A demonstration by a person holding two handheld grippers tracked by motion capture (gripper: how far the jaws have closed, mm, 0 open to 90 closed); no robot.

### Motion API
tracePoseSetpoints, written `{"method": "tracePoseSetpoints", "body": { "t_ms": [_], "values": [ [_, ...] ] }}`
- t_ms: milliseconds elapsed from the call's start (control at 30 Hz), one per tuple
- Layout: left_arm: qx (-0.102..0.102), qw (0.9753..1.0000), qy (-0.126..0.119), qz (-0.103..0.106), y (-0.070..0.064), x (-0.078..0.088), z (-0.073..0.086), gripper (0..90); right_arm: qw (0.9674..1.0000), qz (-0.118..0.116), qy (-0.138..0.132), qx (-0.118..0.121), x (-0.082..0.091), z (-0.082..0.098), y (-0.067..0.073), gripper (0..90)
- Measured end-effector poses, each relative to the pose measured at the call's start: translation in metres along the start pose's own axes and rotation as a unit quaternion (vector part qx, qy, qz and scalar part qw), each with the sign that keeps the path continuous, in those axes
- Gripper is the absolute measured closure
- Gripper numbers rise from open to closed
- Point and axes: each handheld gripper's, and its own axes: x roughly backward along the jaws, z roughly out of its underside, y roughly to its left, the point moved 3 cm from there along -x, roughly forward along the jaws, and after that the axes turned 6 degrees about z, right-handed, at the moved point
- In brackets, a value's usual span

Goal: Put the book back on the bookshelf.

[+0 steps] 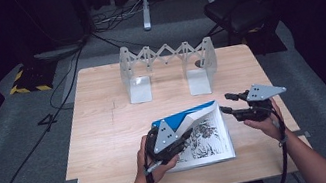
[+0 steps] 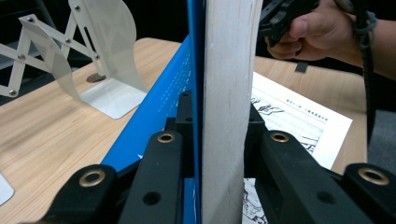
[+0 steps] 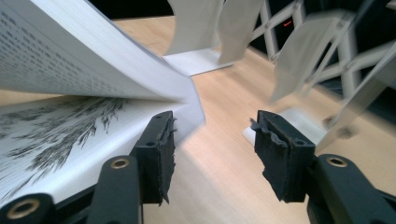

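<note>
Left tool [image 1: 179,137] clamped on book [image 1: 205,140] cover+pages, right tool [image 1: 228,103] wide open, empty, beside book's edge

The high view hangs above the person's side, looking forward and down over the whole wooden table [image 1: 107,132] to the dark floor behind. The left gripper view sits right behind its jaws, very close, with the book [image 2: 229,93] edge-on between them and the folding bookend rack [image 2: 88,56] beyond to its left. The right gripper view rides just as low, with book pages to its left and the same rack [image 3: 299,51] blurred ahead.
</note>
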Motion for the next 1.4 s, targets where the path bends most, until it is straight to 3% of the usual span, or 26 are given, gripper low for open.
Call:
{"method": "tracePoseSetpoints", "body": {
  "t_ms": [100,200,300,400,500,567,633,800,900,1167,1400],
  "values": [
    [-0.003,1.0000,0.003,0.004,-0.001,0.000,0.000,76.9,0.9992,0.009,0.038,0.013,-0.009,0.015,-0.008,44.6],
    [0.000,1.0000,-0.001,0.005,0.000,0.000,0.000,76.8,0.9976,-0.015,0.066,-0.012,-0.019,0.025,-0.010,41.0],
    [0.001,1.0000,-0.001,0.007,0.000,0.000,0.000,76.7,0.9969,-0.037,0.069,0.000,-0.026,0.032,-0.001,39.6],
    [-0.001,0.9999,-0.001,0.010,-0.001,-0.001,0.000,76.3,0.9973,-0.065,0.033,-0.008,-0.024,0.026,0.007,42.4],
    [0.005,0.9997,-0.015,0.019,0.000,0.000,0.000,76.2,0.9985,-0.053,0.017,0.003,-0.020,0.021,0.010,45.1],
    [0.009,0.9992,-0.027,0.027,0.003,0.001,-0.002,76.1,0.9976,-0.066,-0.012,-0.017,-0.014,0.015,0.009,48.8],
    [0.013,0.9985,-0.037,0.039,0.005,-0.001,-0.004,76.0,0.9977,-0.060,-0.028,-0.017,-0.011,0.008,0.010,50.9],
    [0.027,0.9966,-0.054,0.057,0.011,-0.006,-0.008,74.6,0.9965,-0.056,-0.063,0.002,-0.002,-0.018,0.015,52.4],
    [0.030,0.9959,-0.055,0.066,0.015,0.000,-0.009,73.3,0.9959,-0.052,-0.073,0.009,0.000,-0.030,0.021,52.4],
    [0.031,0.9966,-0.055,0.053,0.015,0.019,-0.005,72.0,0.9935,-0.062,-0.092,0.025,0.000,-0.056,0.039,53.1],
    [0.039,0.9969,-0.065,0.019,0.017,0.045,0.003,72.1,0.9905,-0.070,-0.106,0.054,-0.006,-0.085,0.063,53.3]
  ]
}}
